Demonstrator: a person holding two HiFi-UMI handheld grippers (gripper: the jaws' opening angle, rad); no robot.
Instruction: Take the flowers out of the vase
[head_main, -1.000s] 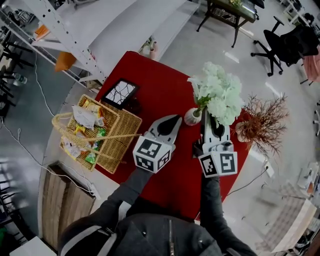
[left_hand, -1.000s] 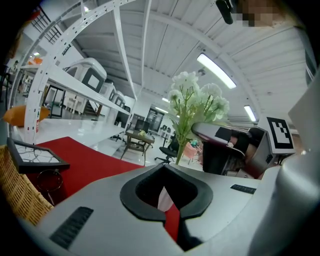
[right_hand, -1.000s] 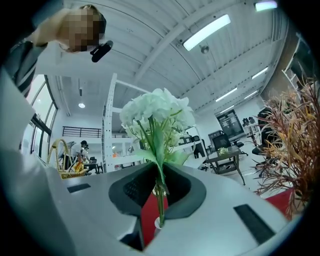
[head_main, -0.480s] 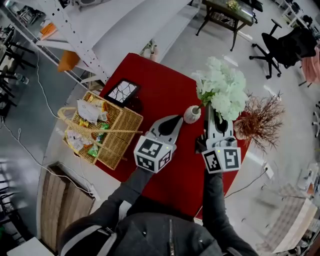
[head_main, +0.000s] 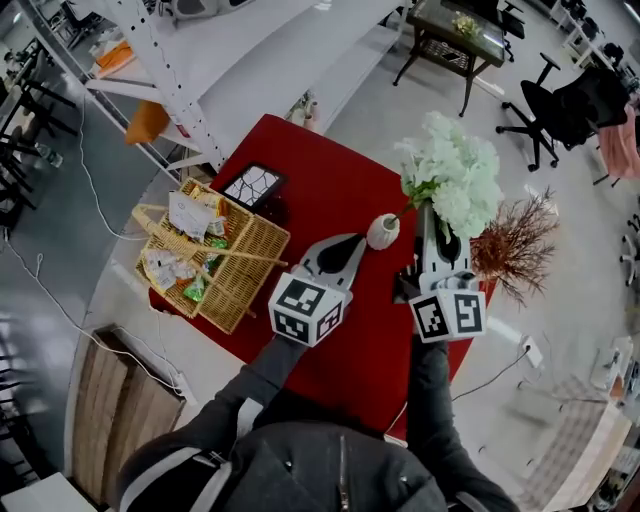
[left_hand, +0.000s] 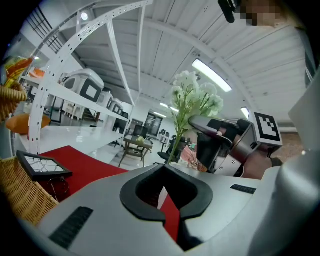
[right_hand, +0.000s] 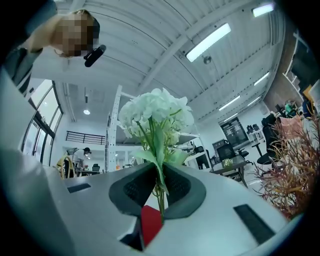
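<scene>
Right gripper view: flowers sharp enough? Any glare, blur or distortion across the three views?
Right gripper view: white flowers fairly sharp, stems clear between the shut jaws of the right gripper; ceiling strip light blown out; near jaw bodies soft. Left gripper view: strong fisheye bows the white rack, corners black. Head view: fisheye again, even light, no motion blur, vase small but crisp.

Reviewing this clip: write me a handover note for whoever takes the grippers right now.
Right gripper: shut on the stems of the flowers.
Left gripper: shut, its tip beside the vase on the red table; contact unclear.
Done: stems gripped.
Left: the stem ends seem to sit at the vase mouth; lift them clear, then set the flowers down.
</scene>
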